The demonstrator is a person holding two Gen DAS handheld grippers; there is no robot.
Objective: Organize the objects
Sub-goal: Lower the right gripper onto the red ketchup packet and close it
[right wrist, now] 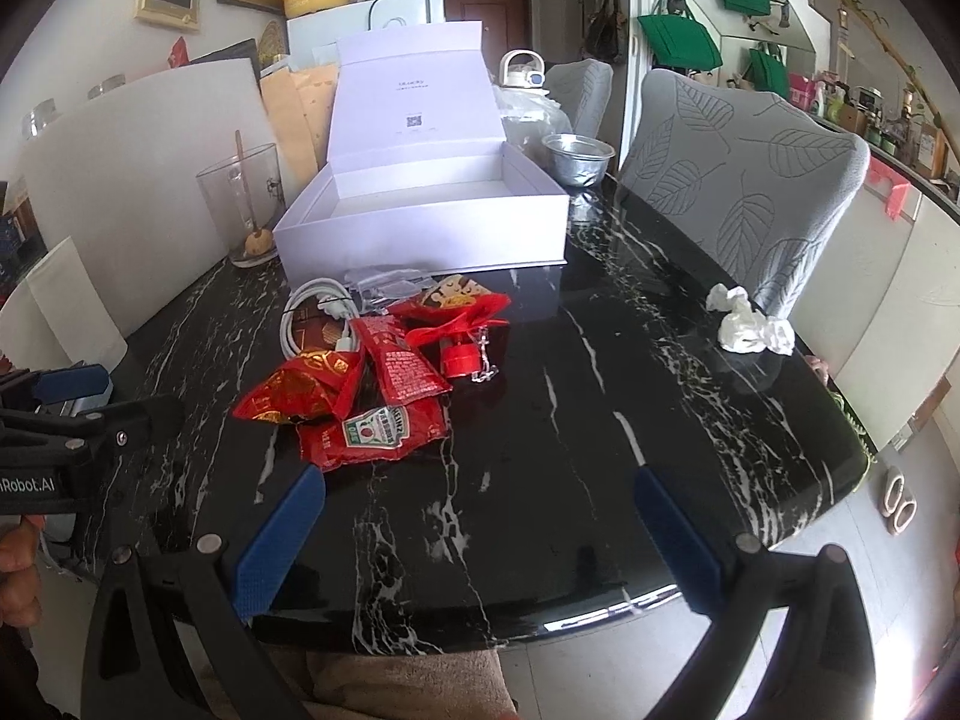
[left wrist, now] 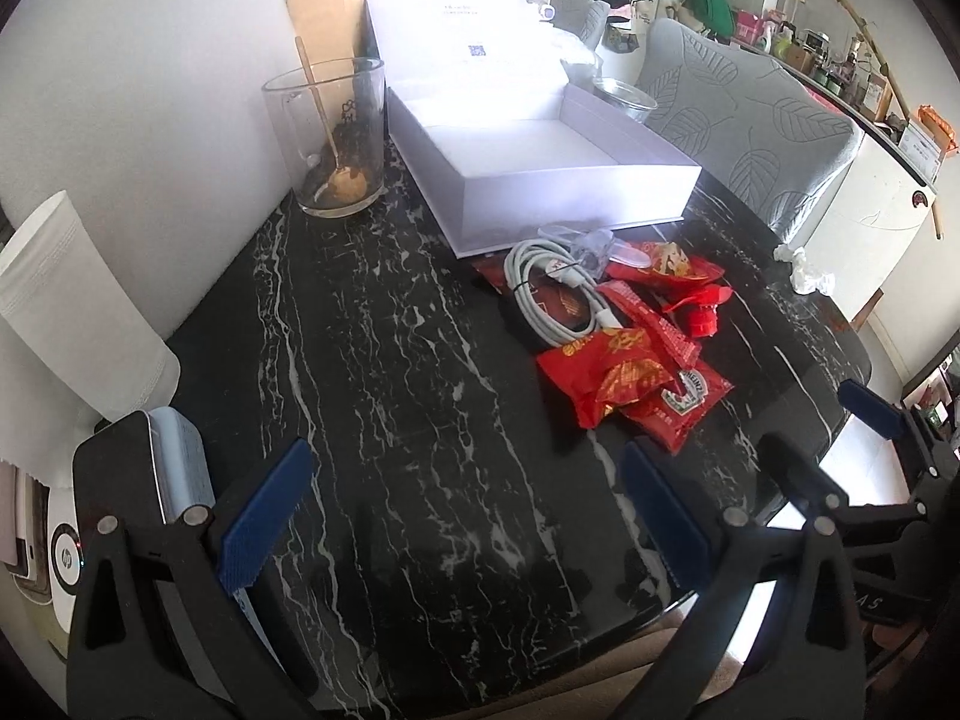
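white box [right wrist: 420,222] interior mostly hidden behind its near wall in the right wrist view; lid print and qr code too small to read. coiled white cable [left wrist: 549,288] covers part of a dark packet beneath, type unclear. heinz ketchup packet [right wrist: 375,429] half under red snack packets [right wrist: 300,390]. left gripper [right wrist: 90,414] cut off by frame edge, fingertips only partly seen. drinking glass [left wrist: 333,138] residue unidentifiable.

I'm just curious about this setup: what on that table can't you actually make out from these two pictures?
- White box floor: right wrist view, front wall hides it.
- Lid print: left wrist view, too small and glared.
- Item under the white cable: both views, cable and red packets cover it.
- Glass contents: unclear brown lump.
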